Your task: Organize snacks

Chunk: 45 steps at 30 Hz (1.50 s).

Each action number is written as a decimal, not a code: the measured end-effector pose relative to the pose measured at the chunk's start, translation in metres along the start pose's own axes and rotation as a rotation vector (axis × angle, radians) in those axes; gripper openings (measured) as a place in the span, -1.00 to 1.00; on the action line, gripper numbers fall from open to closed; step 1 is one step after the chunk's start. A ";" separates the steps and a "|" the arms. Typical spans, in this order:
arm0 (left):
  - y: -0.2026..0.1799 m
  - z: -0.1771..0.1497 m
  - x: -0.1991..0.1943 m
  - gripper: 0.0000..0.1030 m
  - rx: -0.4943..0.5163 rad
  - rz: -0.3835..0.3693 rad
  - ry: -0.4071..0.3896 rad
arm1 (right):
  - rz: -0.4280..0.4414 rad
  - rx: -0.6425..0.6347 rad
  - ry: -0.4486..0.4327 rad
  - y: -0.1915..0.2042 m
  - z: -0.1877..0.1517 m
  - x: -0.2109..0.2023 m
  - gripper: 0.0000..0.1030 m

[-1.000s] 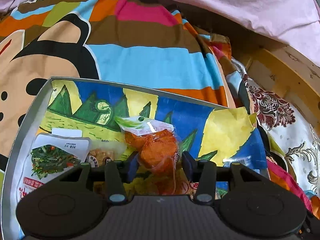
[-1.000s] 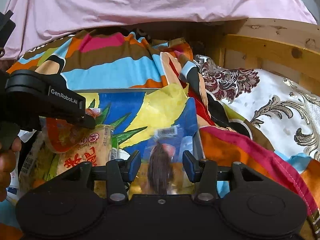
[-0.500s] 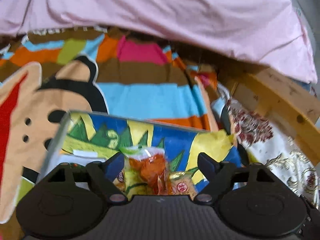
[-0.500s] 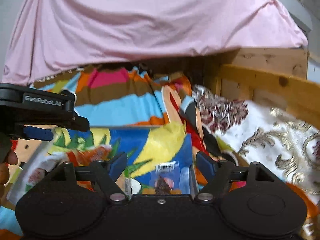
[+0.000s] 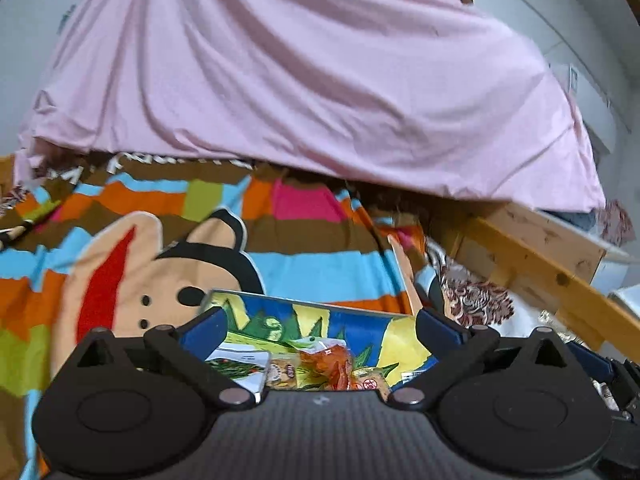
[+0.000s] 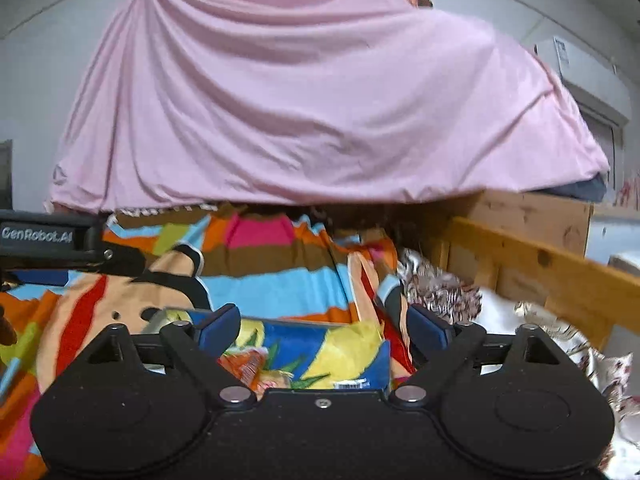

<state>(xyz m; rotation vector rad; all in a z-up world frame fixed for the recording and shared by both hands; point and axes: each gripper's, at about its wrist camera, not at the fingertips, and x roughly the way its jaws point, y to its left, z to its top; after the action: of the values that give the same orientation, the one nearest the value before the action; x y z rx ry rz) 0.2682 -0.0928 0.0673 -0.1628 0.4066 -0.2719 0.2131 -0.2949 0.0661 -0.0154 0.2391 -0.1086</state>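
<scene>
looking along the left tongs (image 5: 322, 326), the two blue-padded fingers stand spread wide with nothing between them, raised above a box (image 5: 360, 330) printed in blue, yellow and green. the box lies on a cartoon-print bedspread (image 5: 168, 264). inside it, low in the view, sit an orange snack packet (image 5: 334, 364), a white packet with a green vegetable picture (image 5: 236, 364) to its left, and a small packet with a round red mark (image 5: 372, 384) to its right. a pink sheet (image 5: 320, 88) hangs behind, and a wooden bed frame (image 5: 540, 264) runs along the right.

from the right wrist, the right tongs (image 6: 324, 328) are likewise wide open and hold nothing, hovering over the same box (image 6: 304, 340). an orange packet (image 6: 244, 364) shows at its left side and a barcode label (image 6: 352, 383) near the bottom edge. the left tongs' black body (image 6: 52, 240) reaches in from the left edge. a floral cloth (image 6: 440, 292) lies beside the wooden frame (image 6: 540, 268).
</scene>
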 end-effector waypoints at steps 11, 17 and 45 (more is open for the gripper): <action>0.019 -0.010 -0.084 0.99 -0.033 0.063 -0.072 | 0.040 -0.001 -0.065 0.011 0.010 -0.071 0.97; 0.024 -0.027 -0.119 0.99 -0.018 0.109 -0.093 | 0.053 -0.001 -0.062 0.014 0.002 -0.102 0.98; 0.028 -0.099 -0.202 0.99 0.027 0.183 -0.096 | 0.061 -0.028 -0.039 0.024 -0.037 -0.203 0.98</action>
<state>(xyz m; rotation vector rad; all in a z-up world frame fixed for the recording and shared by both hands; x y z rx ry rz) 0.0555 -0.0174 0.0464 -0.1108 0.3205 -0.0894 0.0110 -0.2488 0.0776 -0.0376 0.2016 -0.0438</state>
